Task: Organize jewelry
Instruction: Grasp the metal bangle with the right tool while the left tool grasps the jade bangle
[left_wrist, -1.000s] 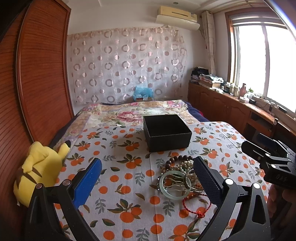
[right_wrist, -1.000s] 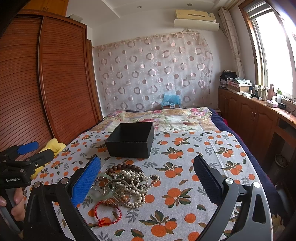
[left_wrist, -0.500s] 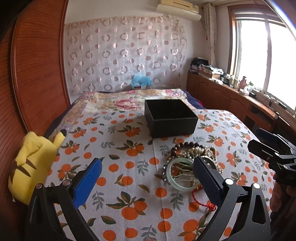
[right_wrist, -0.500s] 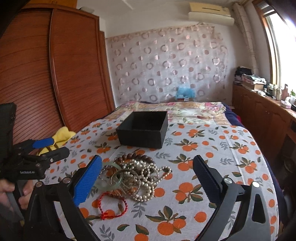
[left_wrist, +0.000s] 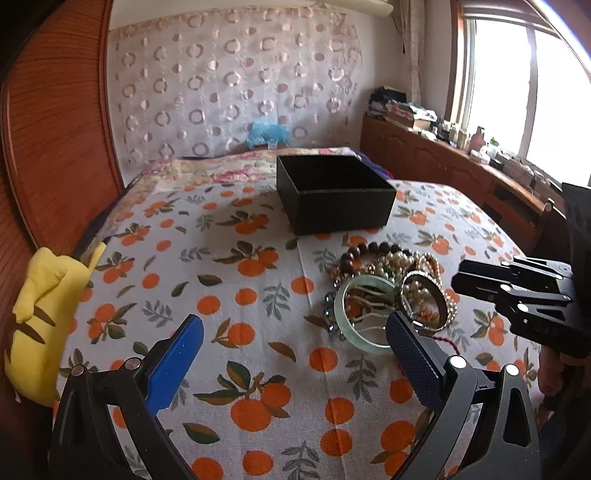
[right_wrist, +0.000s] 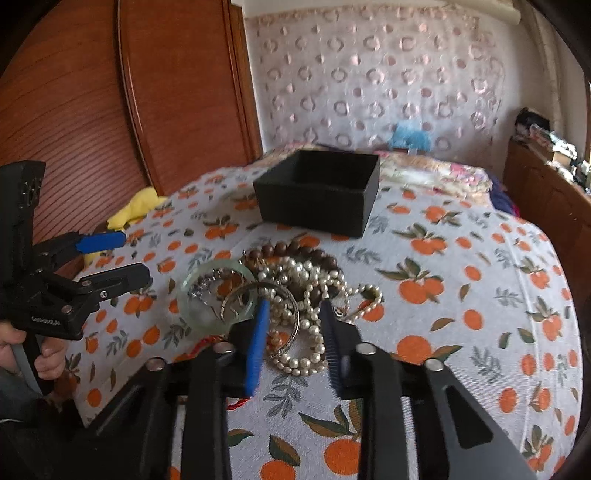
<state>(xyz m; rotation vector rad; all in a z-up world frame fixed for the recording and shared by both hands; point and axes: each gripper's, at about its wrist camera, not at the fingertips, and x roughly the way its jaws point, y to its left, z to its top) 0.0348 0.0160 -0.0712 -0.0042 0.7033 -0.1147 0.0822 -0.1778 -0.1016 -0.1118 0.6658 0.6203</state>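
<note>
Deliberately, I had narrowed my right gripper (right_wrist: 293, 314) around the pearl strands (right_wrist: 306, 295) in the jewelry pile (left_wrist: 388, 291), just before the black box (right_wrist: 317, 192); my left gripper (left_wrist: 291, 339) stood wide, empty, beside it.

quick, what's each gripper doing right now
left gripper: open wide, holding nothing.
right gripper: jaws partly closed around the pearl strands in the jewelry pile; firm grip cannot be told.
</note>
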